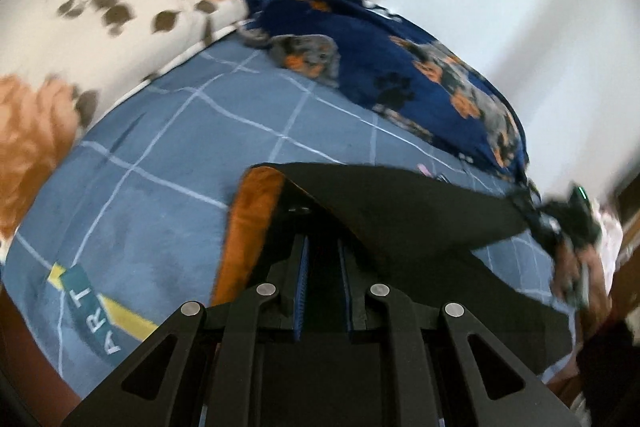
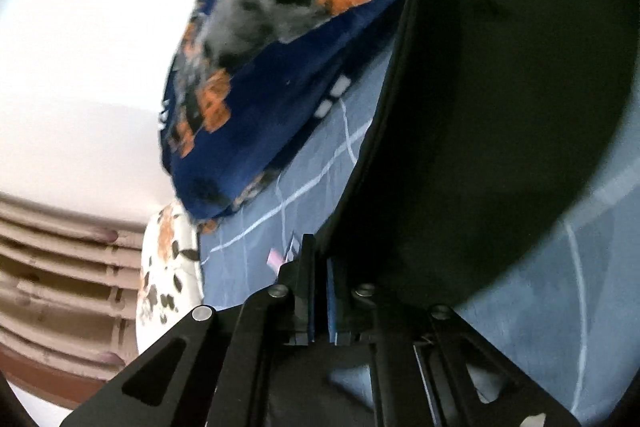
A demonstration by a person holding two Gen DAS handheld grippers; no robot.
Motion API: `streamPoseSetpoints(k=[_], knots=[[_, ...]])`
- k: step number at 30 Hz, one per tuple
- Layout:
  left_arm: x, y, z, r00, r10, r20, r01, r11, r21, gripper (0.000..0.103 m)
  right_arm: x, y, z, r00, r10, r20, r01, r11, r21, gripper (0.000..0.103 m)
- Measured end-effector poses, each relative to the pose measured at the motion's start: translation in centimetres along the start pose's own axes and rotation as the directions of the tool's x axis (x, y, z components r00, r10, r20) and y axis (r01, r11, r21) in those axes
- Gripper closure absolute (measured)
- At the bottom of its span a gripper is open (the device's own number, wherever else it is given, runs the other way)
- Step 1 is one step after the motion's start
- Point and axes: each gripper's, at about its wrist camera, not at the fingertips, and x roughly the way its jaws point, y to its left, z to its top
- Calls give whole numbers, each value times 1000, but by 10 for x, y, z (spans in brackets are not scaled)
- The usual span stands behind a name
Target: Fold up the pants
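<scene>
Black pants (image 1: 400, 203) with an orange inner lining (image 1: 252, 227) are lifted off a blue checked bedsheet (image 1: 180, 155). My left gripper (image 1: 322, 227) is shut on one edge of the pants, and the cloth drapes over its fingertips and hides them. At the right of the left wrist view, the right gripper (image 1: 560, 219), held by a hand (image 1: 572, 267), pinches the other end of that edge. In the right wrist view, the right gripper (image 2: 319, 251) has its fingers close together at the edge of the pants (image 2: 500, 107), which fill the right half.
A navy blanket with a dog print (image 1: 400, 67) (image 2: 260, 87) lies bunched along the far side of the bed. A white cover with brown and orange blotches (image 1: 100, 19) (image 2: 168, 287) sits at one end. A pale wall stands behind, and ribbed brown furniture (image 2: 60, 287) is beside the bed.
</scene>
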Motion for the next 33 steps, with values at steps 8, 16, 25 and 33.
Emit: streamPoseSetpoints(k=[8, 16, 25, 33], knots=[[-11, 16, -12, 998, 63, -16, -63, 998, 10, 90, -73, -26, -97, 1000, -11, 0, 11, 1000, 18, 98], [-29, 12, -18, 997, 72, 3, -72, 996, 57, 90, -96, -47, -166, 998, -56, -18, 57, 996, 66, 99], [-38, 22, -34, 984, -11, -177, 24, 998, 66, 86, -107, -43, -182, 999, -51, -11, 51, 997, 57, 99], [-15, 23, -74, 932, -110, -344, 115, 993, -4, 85, -98, -54, -189, 997, -44, -56, 49, 994, 101, 98]])
